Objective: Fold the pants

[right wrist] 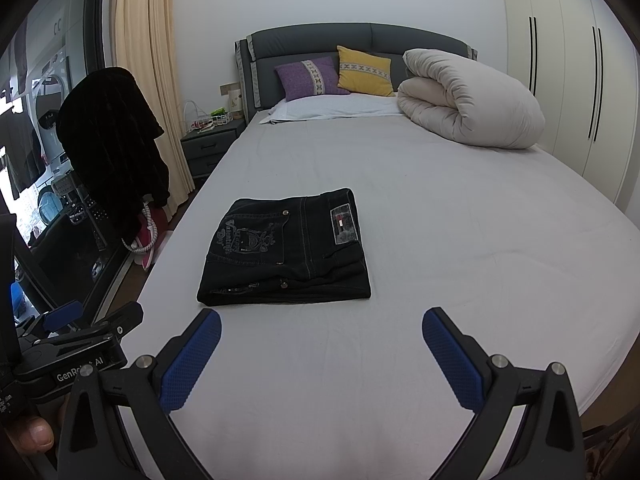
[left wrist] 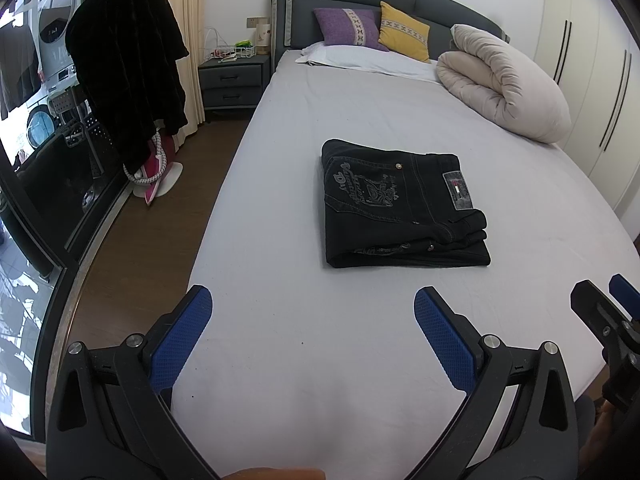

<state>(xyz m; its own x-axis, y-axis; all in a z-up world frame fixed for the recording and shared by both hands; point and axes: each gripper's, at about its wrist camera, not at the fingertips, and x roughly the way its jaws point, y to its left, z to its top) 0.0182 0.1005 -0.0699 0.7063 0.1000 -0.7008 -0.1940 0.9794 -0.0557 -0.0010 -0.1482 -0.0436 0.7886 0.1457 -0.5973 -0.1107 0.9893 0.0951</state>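
It was a home bedroom: a bed (right wrist: 400, 208) with a grey padded headboard (right wrist: 320, 46), cushions (right wrist: 308, 76) and a rolled duvet (right wrist: 468, 100) against it, a nightstand (right wrist: 208, 148) beside it, wardrobe doors (right wrist: 560, 60) beyond.

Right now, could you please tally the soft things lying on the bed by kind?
Pants: 1, folded
Cushions: 2, purple and yellow
Pillow: 1
Duvet: 1, rolled
Total: 5
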